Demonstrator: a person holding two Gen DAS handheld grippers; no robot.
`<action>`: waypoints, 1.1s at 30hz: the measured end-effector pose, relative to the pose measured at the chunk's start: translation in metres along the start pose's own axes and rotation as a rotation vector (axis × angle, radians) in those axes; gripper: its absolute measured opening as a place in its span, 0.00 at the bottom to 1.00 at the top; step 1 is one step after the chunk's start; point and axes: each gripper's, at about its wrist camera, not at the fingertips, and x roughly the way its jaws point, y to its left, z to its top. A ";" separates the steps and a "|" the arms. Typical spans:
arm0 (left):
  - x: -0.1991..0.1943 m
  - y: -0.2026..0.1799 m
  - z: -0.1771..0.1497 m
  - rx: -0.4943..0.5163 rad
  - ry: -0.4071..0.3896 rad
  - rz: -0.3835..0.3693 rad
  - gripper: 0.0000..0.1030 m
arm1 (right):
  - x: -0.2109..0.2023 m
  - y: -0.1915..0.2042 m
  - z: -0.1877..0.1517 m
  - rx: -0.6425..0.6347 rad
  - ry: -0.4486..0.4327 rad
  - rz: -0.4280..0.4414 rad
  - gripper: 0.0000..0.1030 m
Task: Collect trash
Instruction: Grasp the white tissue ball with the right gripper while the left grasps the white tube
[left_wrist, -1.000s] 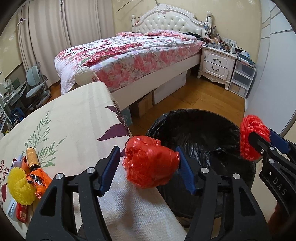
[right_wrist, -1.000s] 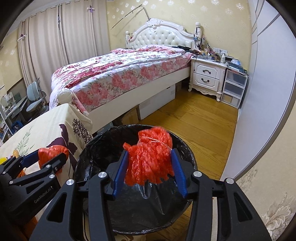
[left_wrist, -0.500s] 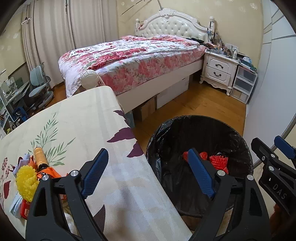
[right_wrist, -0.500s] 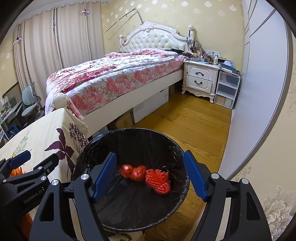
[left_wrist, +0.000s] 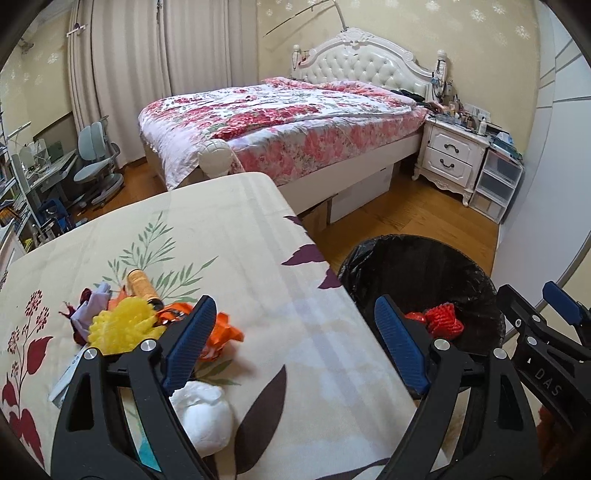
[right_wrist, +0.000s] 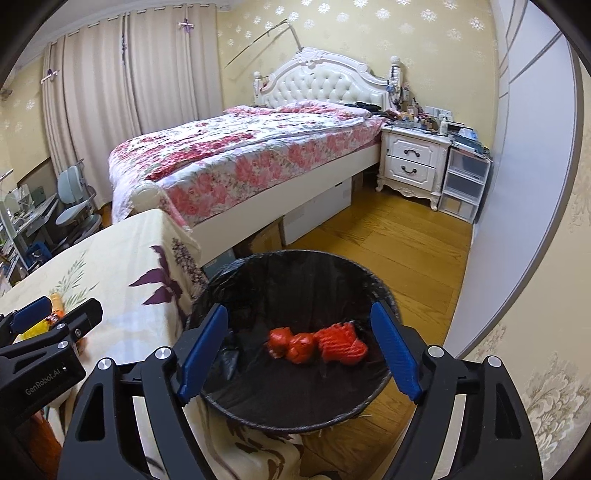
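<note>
A black-lined trash bin (right_wrist: 295, 415) stands on the floor at the table's edge. In it lie a red plastic wad (right_wrist: 291, 345) and a red net ball (right_wrist: 341, 343), which also shows in the left wrist view (left_wrist: 443, 321). My right gripper (right_wrist: 299, 354) hovers over the bin, its jaws opening with nothing between them. My left gripper (left_wrist: 293, 347) is open and empty above the flowered tablecloth (left_wrist: 258, 240). By its left finger lie a yellow net ball (left_wrist: 122, 328), an orange wrapper (left_wrist: 223, 332), a white paper wad (left_wrist: 205, 411) and a brown bottle (left_wrist: 140, 282).
A bed (left_wrist: 295, 122) with a floral cover fills the back, with boxes under it. A white nightstand (right_wrist: 413, 164) and plastic drawers (right_wrist: 465, 188) stand at the right, a pale wall (right_wrist: 524, 203) beside the bin, and desk chairs (left_wrist: 96, 162) at the far left.
Both grippers opened and let go of their red bundles, which dropped into the bin. Both hands rose and drew back, the left one swinging toward the table.
</note>
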 end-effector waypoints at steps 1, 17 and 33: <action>-0.003 0.007 -0.003 -0.008 0.002 0.009 0.83 | -0.002 0.005 -0.002 -0.008 0.002 0.009 0.75; -0.059 0.132 -0.052 -0.154 0.008 0.177 0.83 | -0.033 0.106 -0.032 -0.143 0.028 0.204 0.75; -0.078 0.208 -0.100 -0.233 0.033 0.293 0.83 | -0.035 0.187 -0.066 -0.267 0.120 0.356 0.75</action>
